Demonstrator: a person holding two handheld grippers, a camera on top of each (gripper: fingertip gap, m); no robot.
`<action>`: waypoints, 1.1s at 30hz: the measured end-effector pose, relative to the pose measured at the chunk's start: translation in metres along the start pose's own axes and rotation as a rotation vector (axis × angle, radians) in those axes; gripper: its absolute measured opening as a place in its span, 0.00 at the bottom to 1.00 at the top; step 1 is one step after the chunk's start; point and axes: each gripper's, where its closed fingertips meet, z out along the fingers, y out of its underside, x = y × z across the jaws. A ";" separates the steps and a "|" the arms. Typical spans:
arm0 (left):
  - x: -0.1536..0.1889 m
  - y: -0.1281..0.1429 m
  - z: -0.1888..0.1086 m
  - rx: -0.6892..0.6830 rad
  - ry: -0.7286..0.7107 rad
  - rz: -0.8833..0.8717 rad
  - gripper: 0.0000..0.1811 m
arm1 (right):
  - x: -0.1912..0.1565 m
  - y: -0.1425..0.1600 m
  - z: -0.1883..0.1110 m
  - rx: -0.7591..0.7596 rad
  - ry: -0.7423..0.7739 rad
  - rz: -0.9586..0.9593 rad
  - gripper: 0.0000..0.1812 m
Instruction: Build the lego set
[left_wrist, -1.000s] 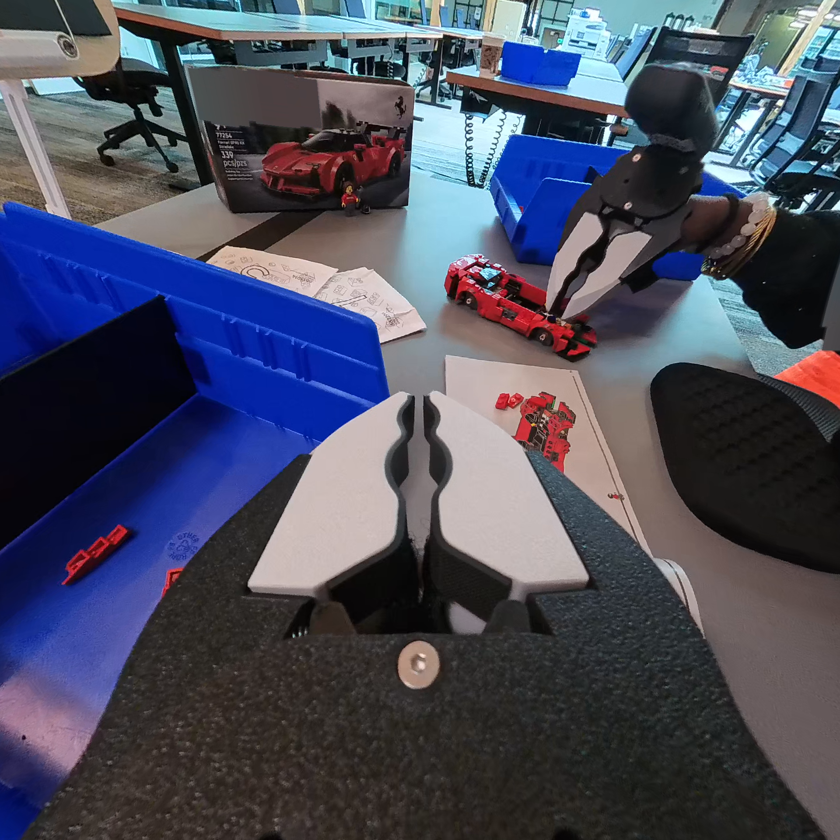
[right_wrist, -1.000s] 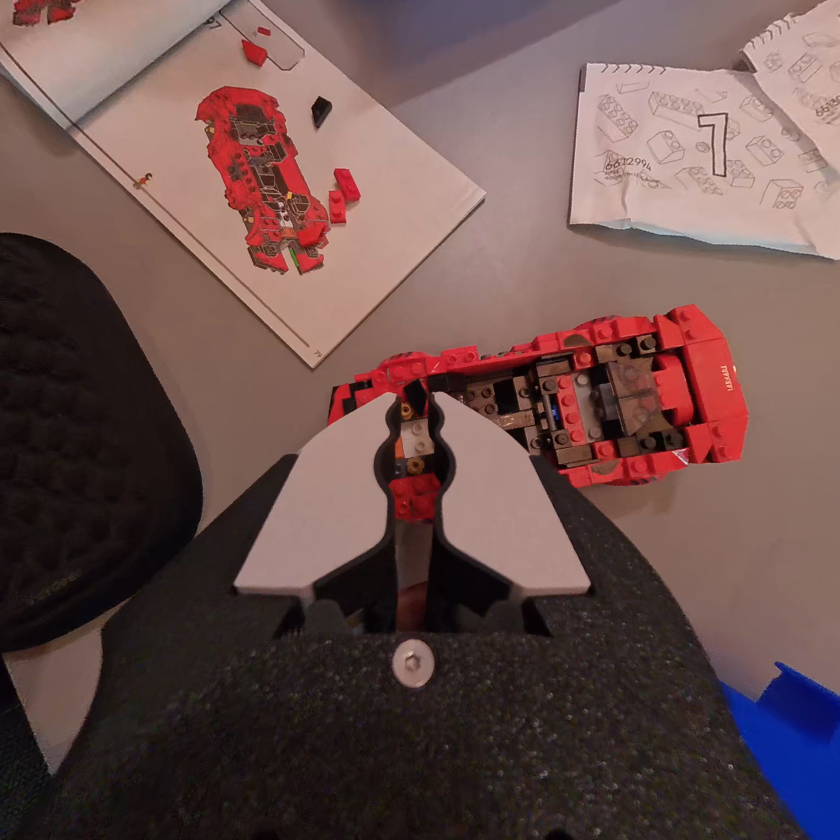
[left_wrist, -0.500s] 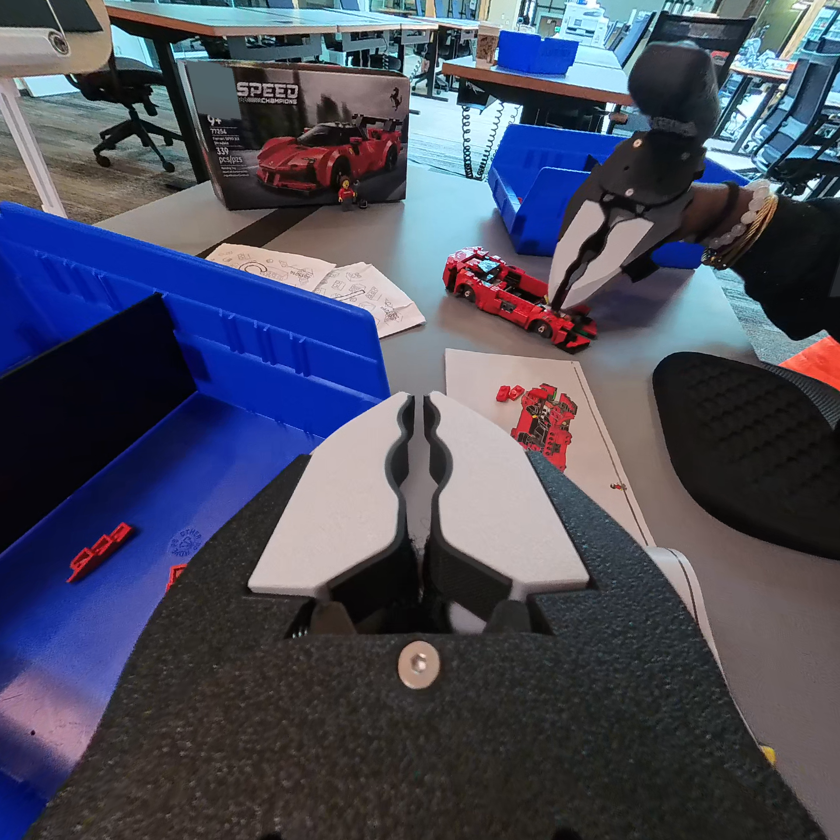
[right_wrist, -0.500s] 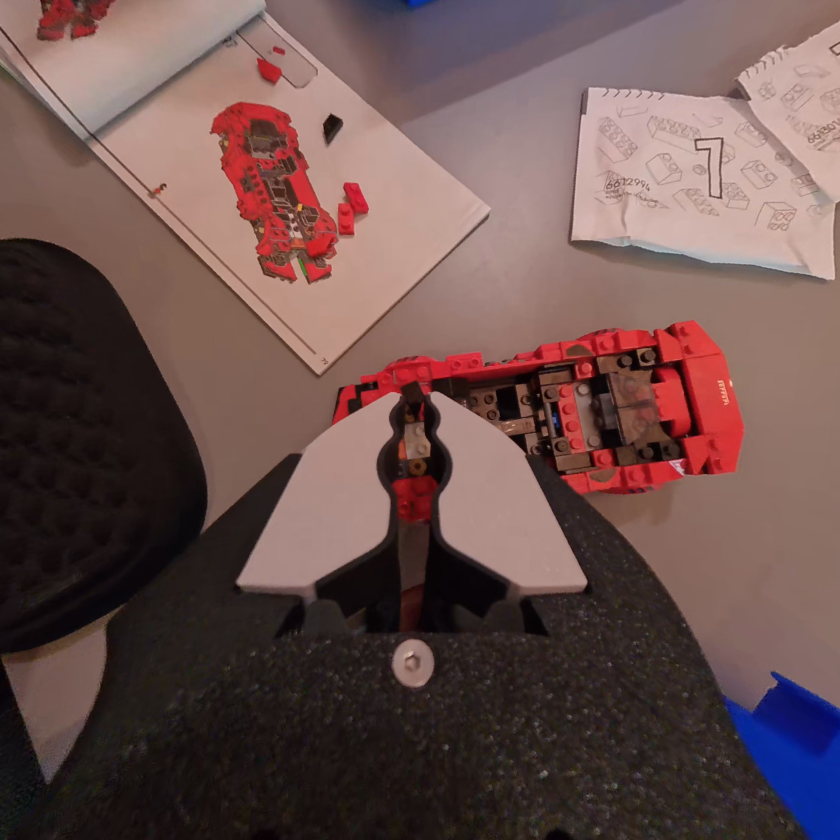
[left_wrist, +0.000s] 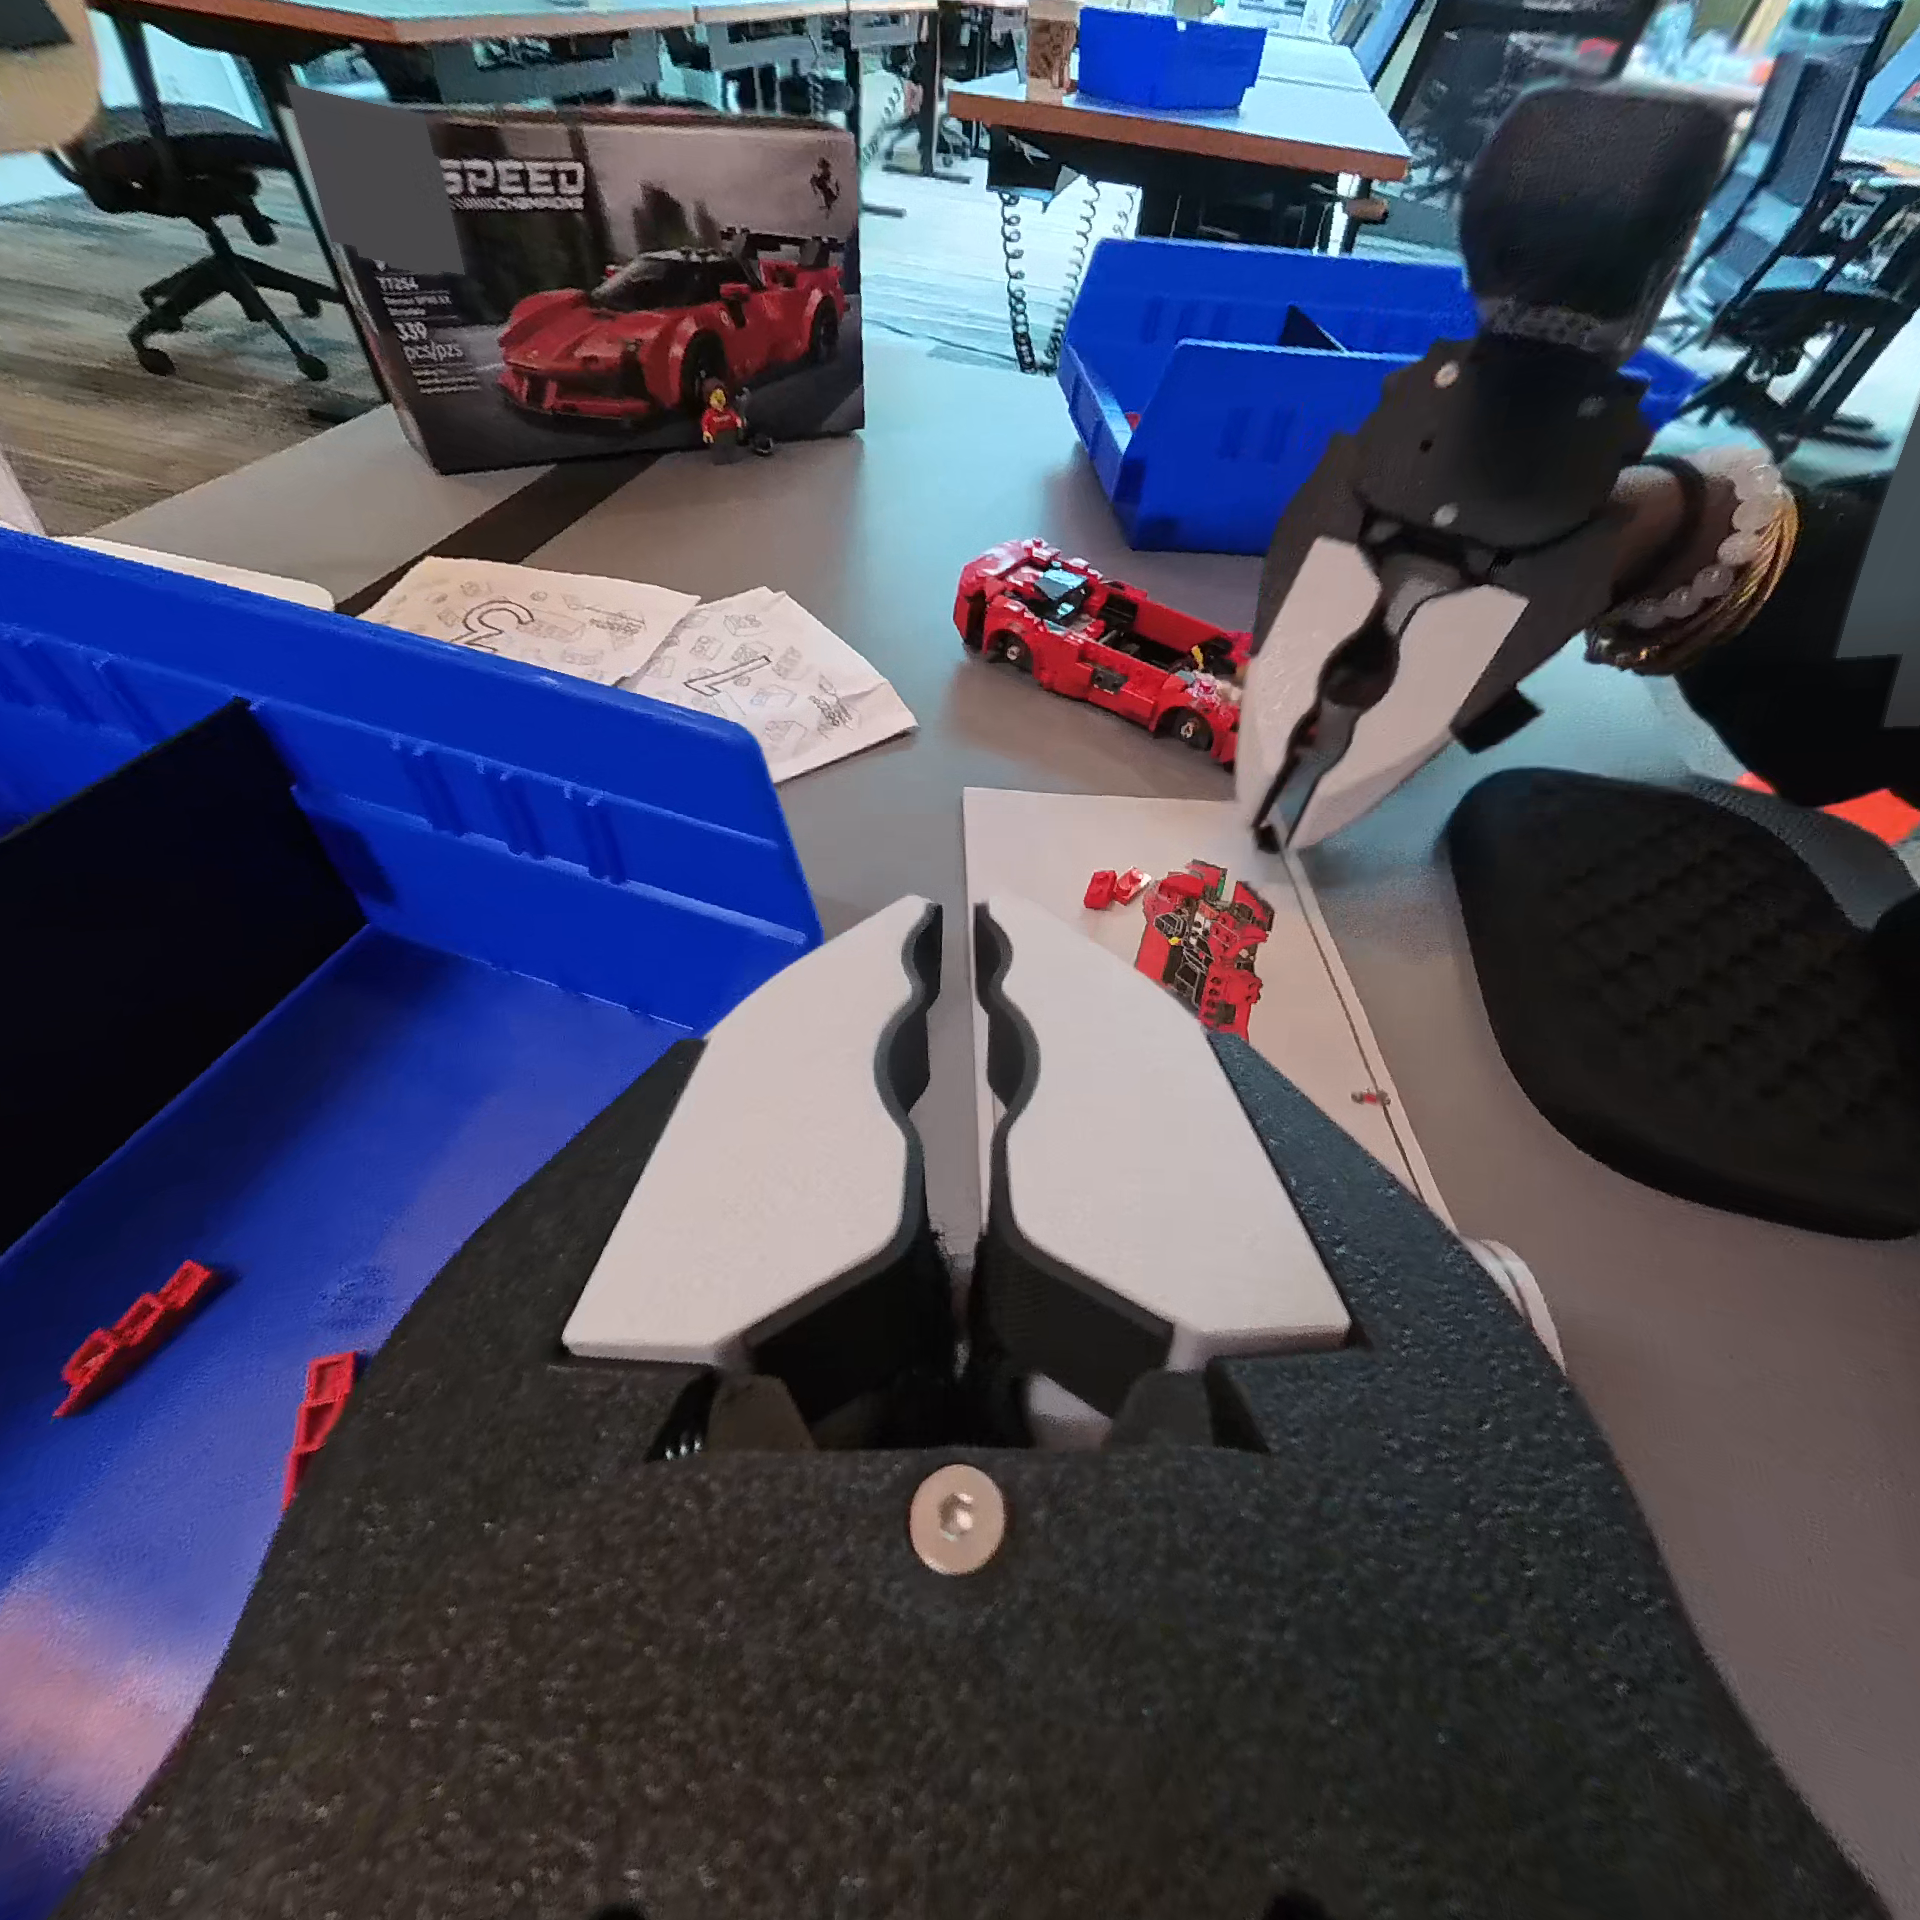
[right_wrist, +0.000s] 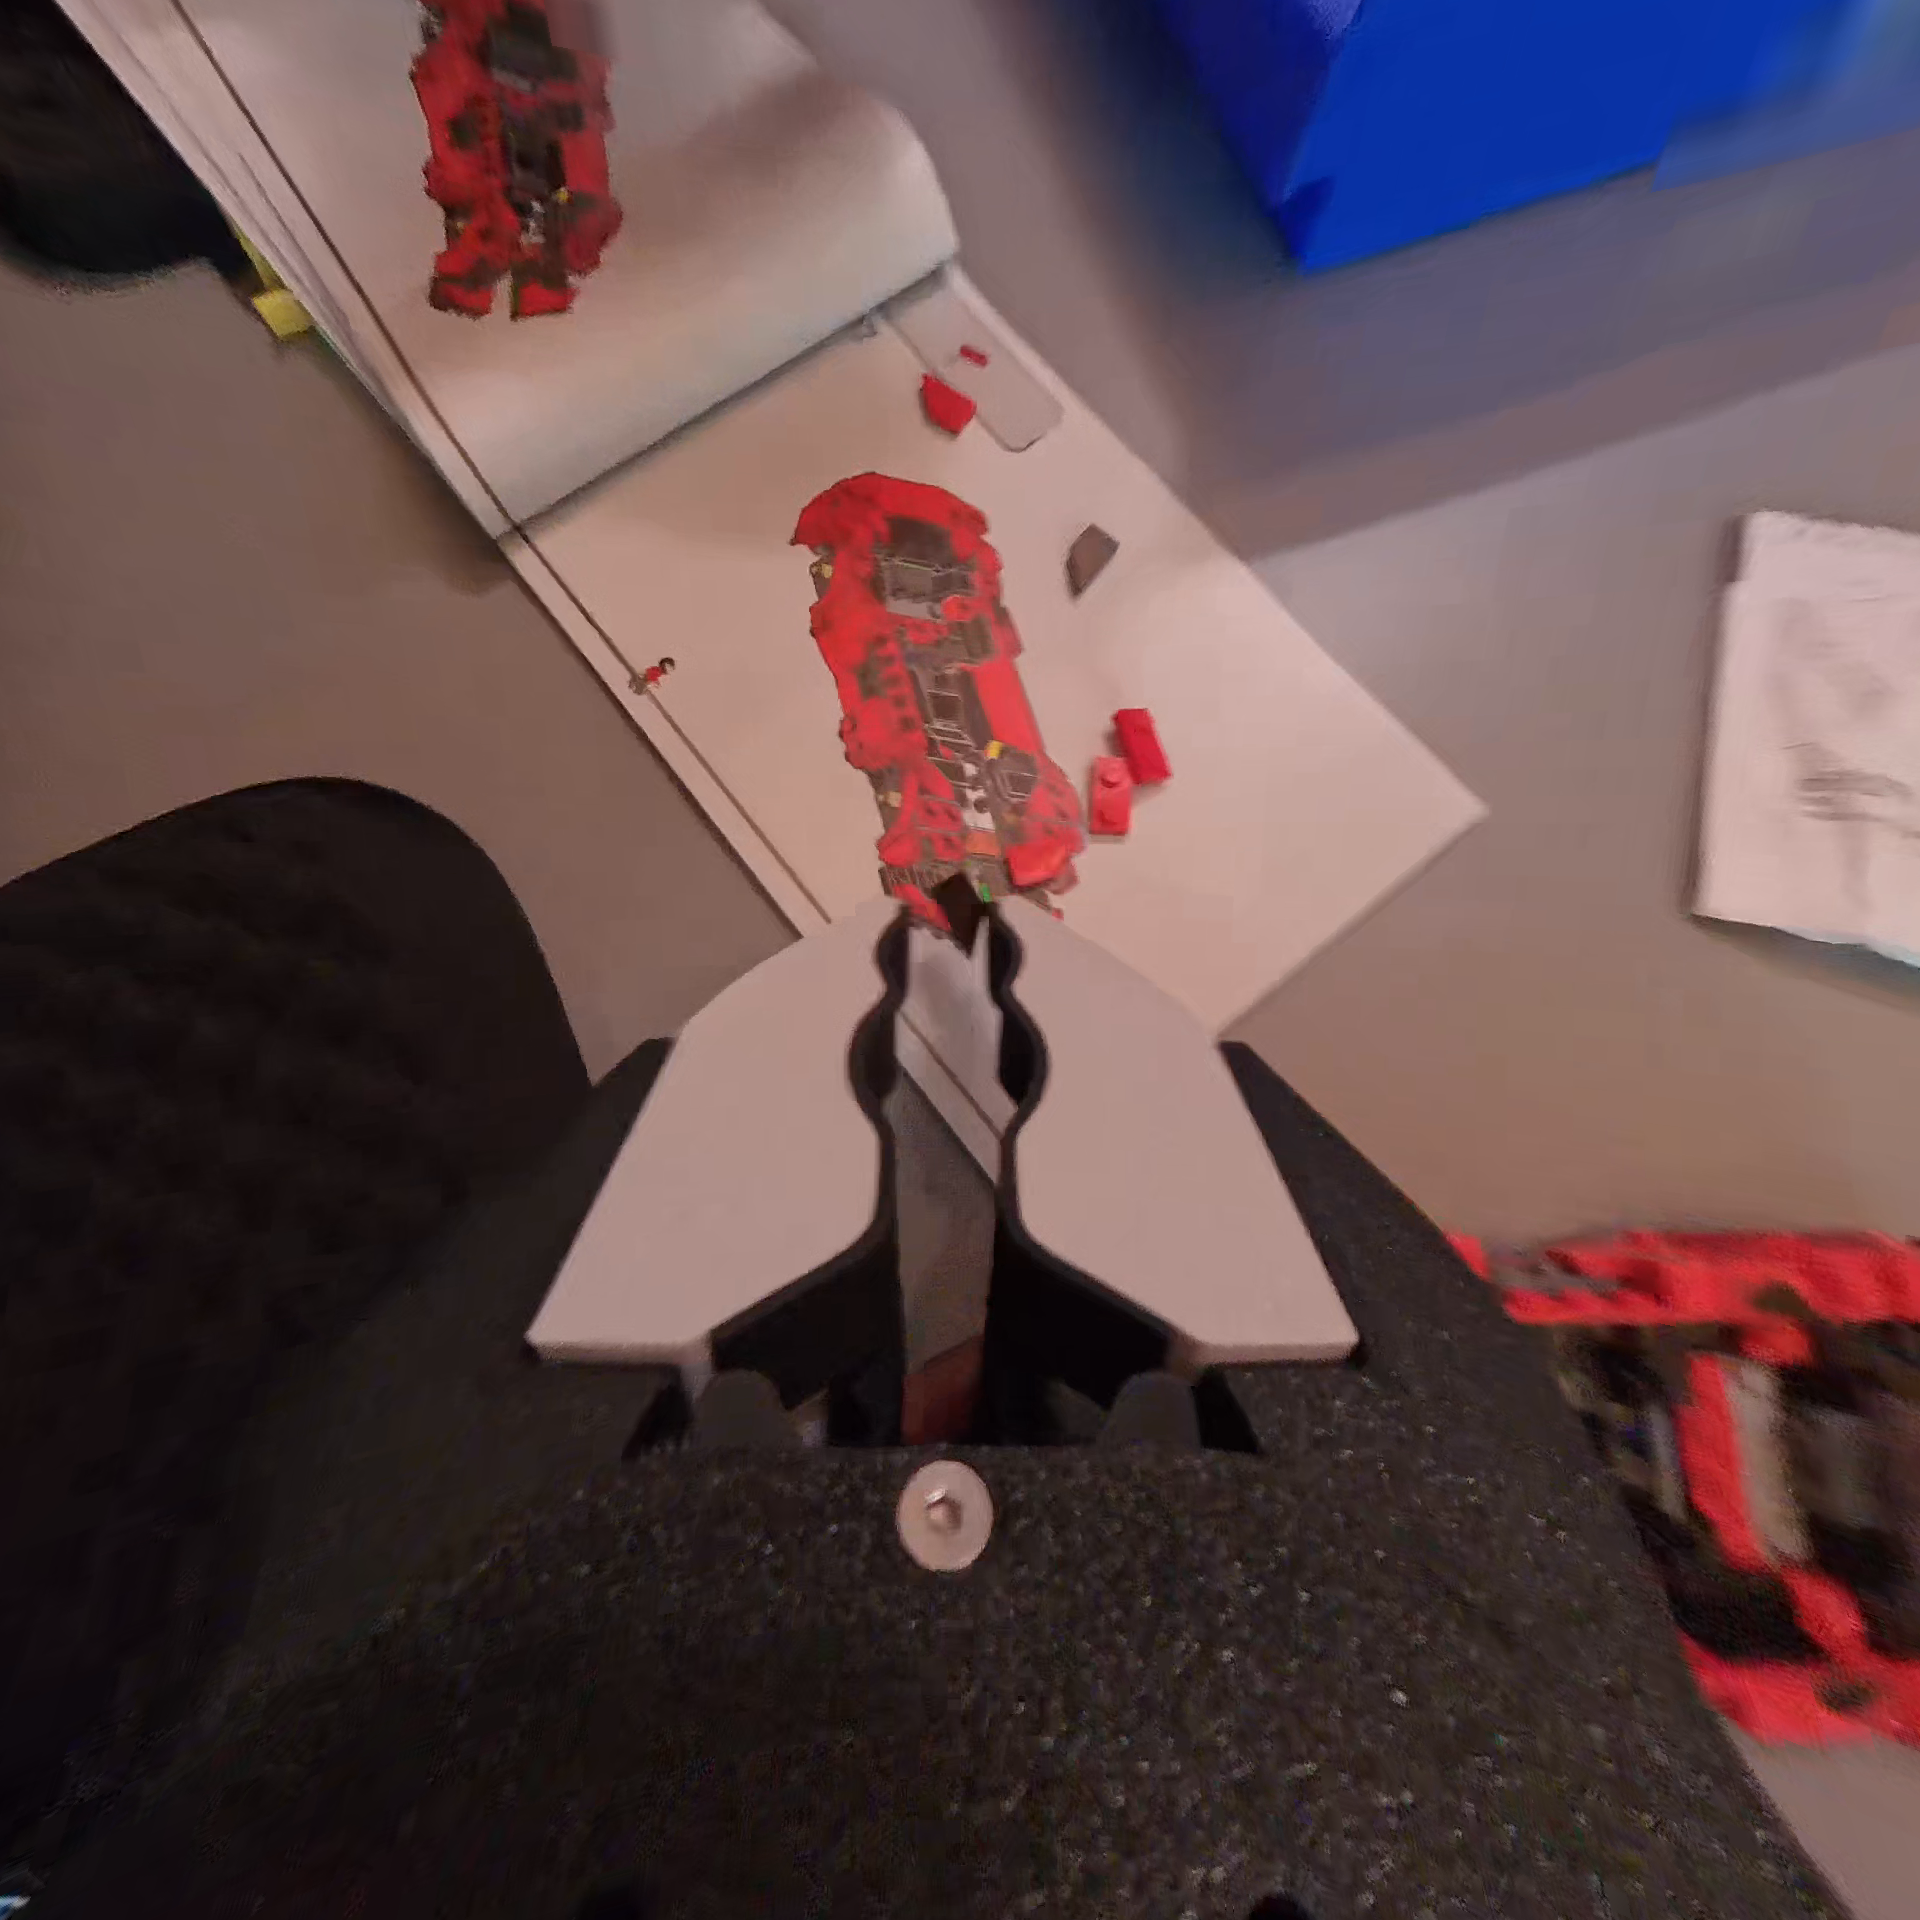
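The right gripper (right_wrist: 943, 920), fingers nearly together on a small dark piece (right_wrist: 958, 906) over the booklet (right_wrist: 1226, 665), could drop it in its fast swing from the car (left_wrist: 1101, 639); left gripper (left_wrist: 956, 920) almost closed, empty

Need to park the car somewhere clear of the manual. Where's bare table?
Bare grey table lies between the set box, the far blue bin and the red car. It is crowded around the open manual, the paper bags and the near bin.
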 end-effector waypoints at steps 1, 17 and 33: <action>0.001 0.003 0.001 -0.011 0.003 0.007 0.02 | -0.002 0.004 0.009 -0.031 0.005 0.016 0.16; 0.015 0.015 0.017 -0.051 0.101 -0.003 0.02 | 0.075 0.045 -0.067 -0.064 -0.034 0.145 0.00; 0.017 0.019 0.019 -0.058 0.120 -0.008 0.02 | 0.072 0.049 -0.053 -0.239 -0.091 0.094 0.02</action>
